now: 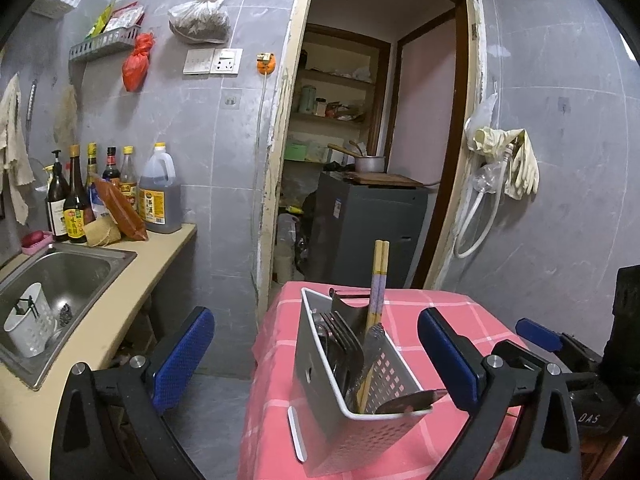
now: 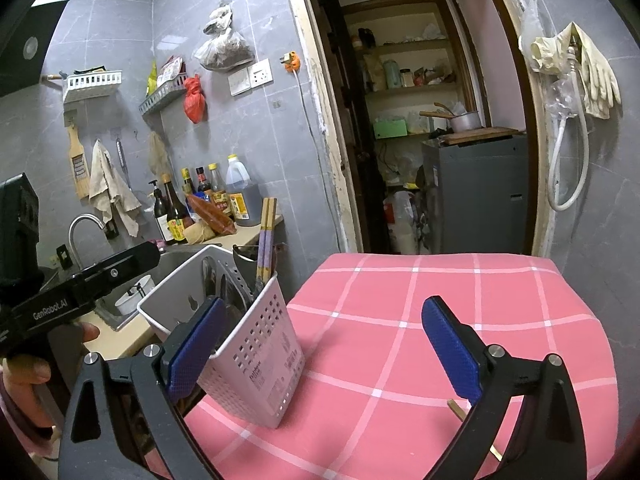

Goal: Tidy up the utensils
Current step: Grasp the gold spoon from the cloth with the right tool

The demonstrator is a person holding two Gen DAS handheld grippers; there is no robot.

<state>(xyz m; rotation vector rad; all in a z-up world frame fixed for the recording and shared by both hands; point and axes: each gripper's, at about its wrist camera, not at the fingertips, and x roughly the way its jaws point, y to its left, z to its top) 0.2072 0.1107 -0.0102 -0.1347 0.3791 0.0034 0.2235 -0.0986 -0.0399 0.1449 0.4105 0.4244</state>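
Note:
A white perforated utensil holder (image 1: pixel 384 384) stands on the pink checked tablecloth (image 1: pixel 460 332). It holds forks (image 1: pixel 340 336), a pair of chopsticks (image 1: pixel 378 280) and other dark utensils. My left gripper (image 1: pixel 316 356) is open, its blue pads on either side of the holder, not touching it. In the right wrist view the holder (image 2: pixel 256 360) stands left of centre with the chopsticks (image 2: pixel 267 232) upright. My right gripper (image 2: pixel 320 344) is open and empty; its left pad is by the holder's near rim. A loose chopstick (image 2: pixel 456 406) lies on the cloth under the right finger.
A steel sink (image 1: pixel 60 280) with a white cup (image 1: pixel 28 324) sits at the left, with sauce bottles (image 1: pixel 108 192) on the counter behind it. An open doorway (image 1: pixel 372 140) with a grey cabinet (image 1: pixel 368 232) lies beyond the table. Rubber gloves (image 1: pixel 516 160) hang on the right wall.

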